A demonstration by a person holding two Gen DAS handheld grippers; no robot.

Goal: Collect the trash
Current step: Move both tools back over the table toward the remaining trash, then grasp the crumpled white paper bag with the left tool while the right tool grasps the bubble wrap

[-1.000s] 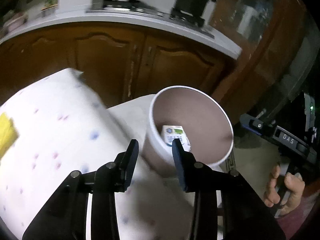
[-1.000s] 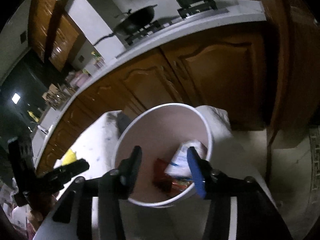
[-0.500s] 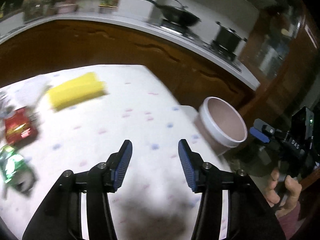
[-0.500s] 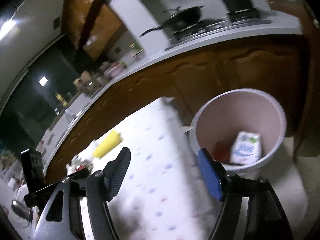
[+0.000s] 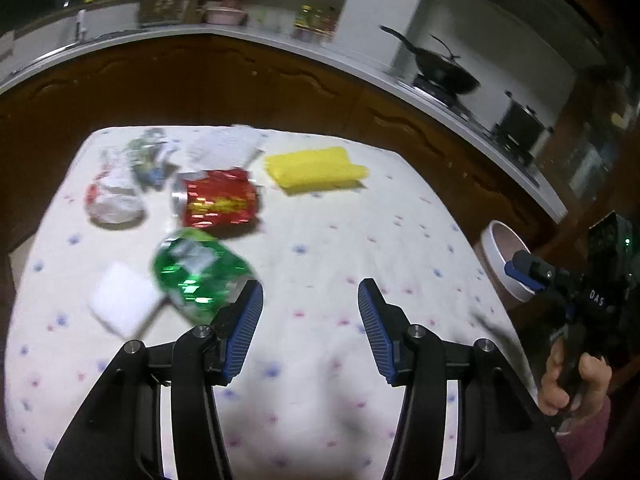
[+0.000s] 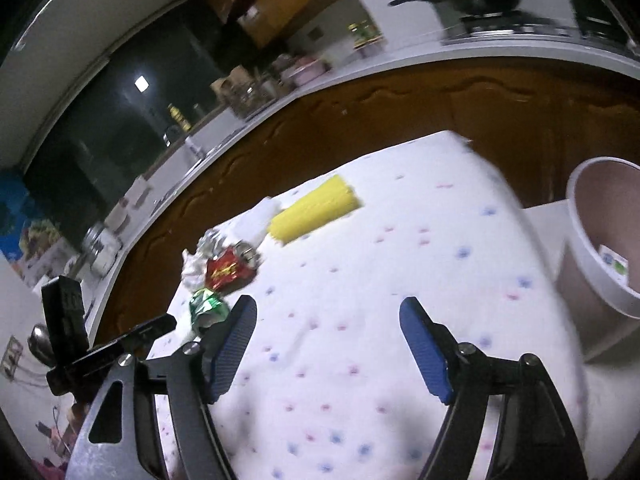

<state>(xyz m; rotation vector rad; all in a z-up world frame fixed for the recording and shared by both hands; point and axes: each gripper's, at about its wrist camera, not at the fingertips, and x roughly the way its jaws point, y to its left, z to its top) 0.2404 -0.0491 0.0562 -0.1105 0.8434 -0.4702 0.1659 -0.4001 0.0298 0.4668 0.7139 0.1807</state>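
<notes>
Some trash sits in the bin [image 6: 600, 240], wrappers [image 5: 218, 204] remain mid-table [image 5: 400, 240], and both grippers [image 5: 310, 320] [image 6: 328, 344] gape empty, the right's jaws just widened.

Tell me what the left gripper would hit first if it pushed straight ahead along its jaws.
Probably bare tablecloth: the left gripper is open and empty, angled down at the cloth. The green wrapper sits left of that line; the yellow pack lies farther on. Depth is uncertain.

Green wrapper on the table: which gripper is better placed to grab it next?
Left. The green wrapper lies just beyond the left gripper, whose jaws stand open and empty. The right gripper, also open, sits nearer the bin.
</notes>
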